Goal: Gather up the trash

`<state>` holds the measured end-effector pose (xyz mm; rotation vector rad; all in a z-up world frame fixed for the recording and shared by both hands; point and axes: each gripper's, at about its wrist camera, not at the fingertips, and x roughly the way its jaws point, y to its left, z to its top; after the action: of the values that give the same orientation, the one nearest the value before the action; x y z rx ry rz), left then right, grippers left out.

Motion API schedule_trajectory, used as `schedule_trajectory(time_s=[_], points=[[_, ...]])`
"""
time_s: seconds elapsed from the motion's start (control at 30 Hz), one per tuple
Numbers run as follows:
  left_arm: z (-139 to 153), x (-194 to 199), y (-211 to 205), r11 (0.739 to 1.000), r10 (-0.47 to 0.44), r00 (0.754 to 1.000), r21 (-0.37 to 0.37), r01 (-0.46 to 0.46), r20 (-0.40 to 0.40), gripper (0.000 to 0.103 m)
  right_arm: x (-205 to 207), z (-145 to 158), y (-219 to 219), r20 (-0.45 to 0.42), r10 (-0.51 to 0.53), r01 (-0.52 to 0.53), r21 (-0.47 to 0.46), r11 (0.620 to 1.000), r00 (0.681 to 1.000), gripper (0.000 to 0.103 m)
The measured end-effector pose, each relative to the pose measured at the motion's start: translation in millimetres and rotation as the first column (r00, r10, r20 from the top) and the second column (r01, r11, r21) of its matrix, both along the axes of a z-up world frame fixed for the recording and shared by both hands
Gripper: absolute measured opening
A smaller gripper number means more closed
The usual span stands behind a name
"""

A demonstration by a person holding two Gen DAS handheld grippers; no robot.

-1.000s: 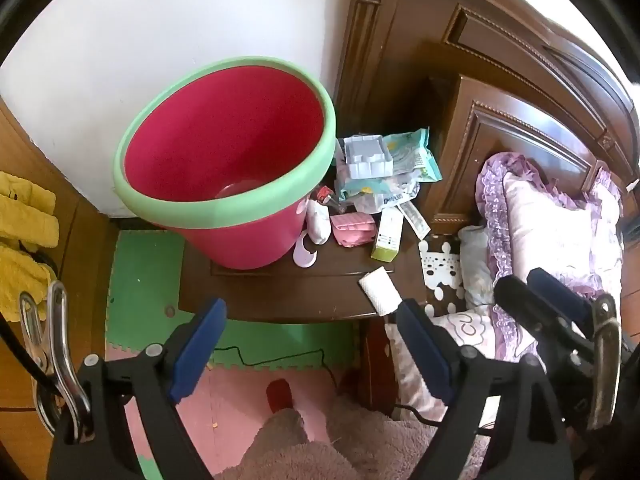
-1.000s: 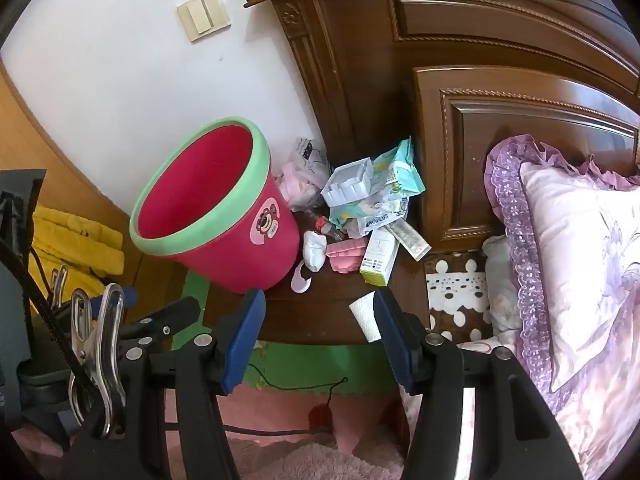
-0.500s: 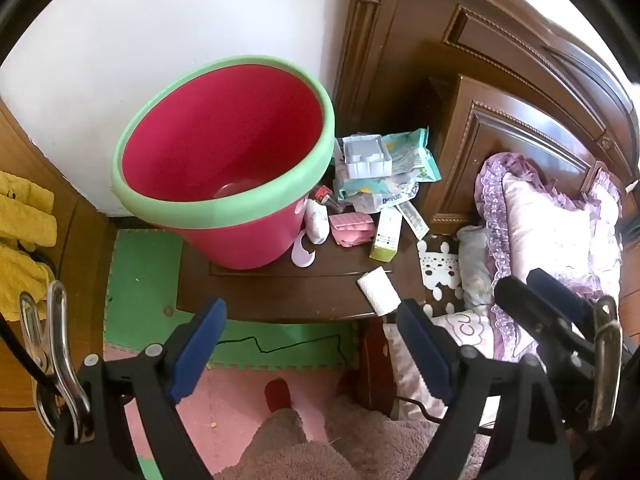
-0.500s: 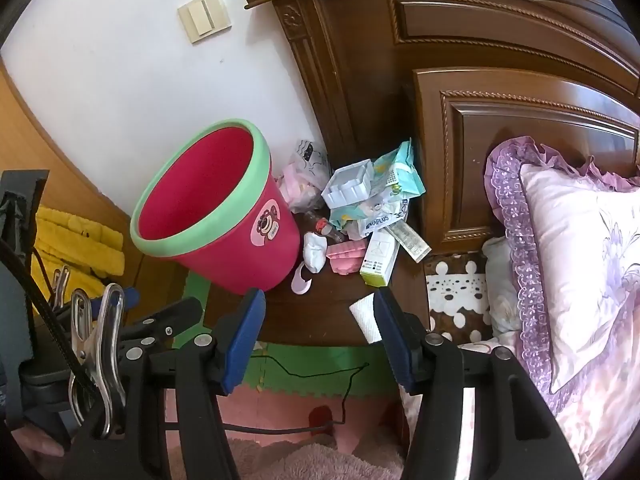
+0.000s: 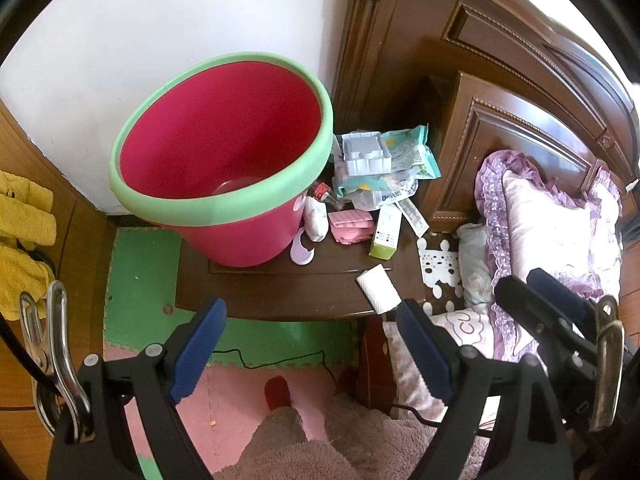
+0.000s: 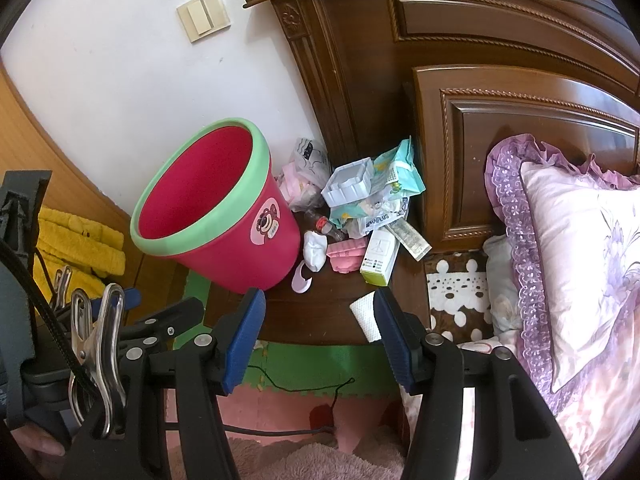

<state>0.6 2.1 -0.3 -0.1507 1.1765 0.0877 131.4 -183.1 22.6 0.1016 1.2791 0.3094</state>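
Left wrist: left gripper [image 5: 310, 344] fingers apart, empty; bin [image 5: 224, 160] ahead-left on tabletop [image 5: 280, 288], white wad [image 5: 378, 289] ahead-right at front edge. Right wrist: right gripper [image 6: 320, 338] fingers apart, empty; wad [image 6: 365, 313] touched right finger's line, nearer this hand.

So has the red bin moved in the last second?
No. The bin stays on the nightstand, beside the same litter pile.

The bin [image 5: 224, 160] stands on the nightstand [image 5: 280, 284], litter [image 5: 380, 176] right of it.
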Motion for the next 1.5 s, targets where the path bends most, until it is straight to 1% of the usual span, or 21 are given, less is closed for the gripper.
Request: schedule_trajectory(time_s=[1.5], points=[[-0.5,0.7,0.4,1.0,0.001,1.0,-0.003,-0.001,-0.007,0.09,2.7,-0.9,-2.6,-0.007,-0.002,0.002,0.002,1.0,1.0,0.058]])
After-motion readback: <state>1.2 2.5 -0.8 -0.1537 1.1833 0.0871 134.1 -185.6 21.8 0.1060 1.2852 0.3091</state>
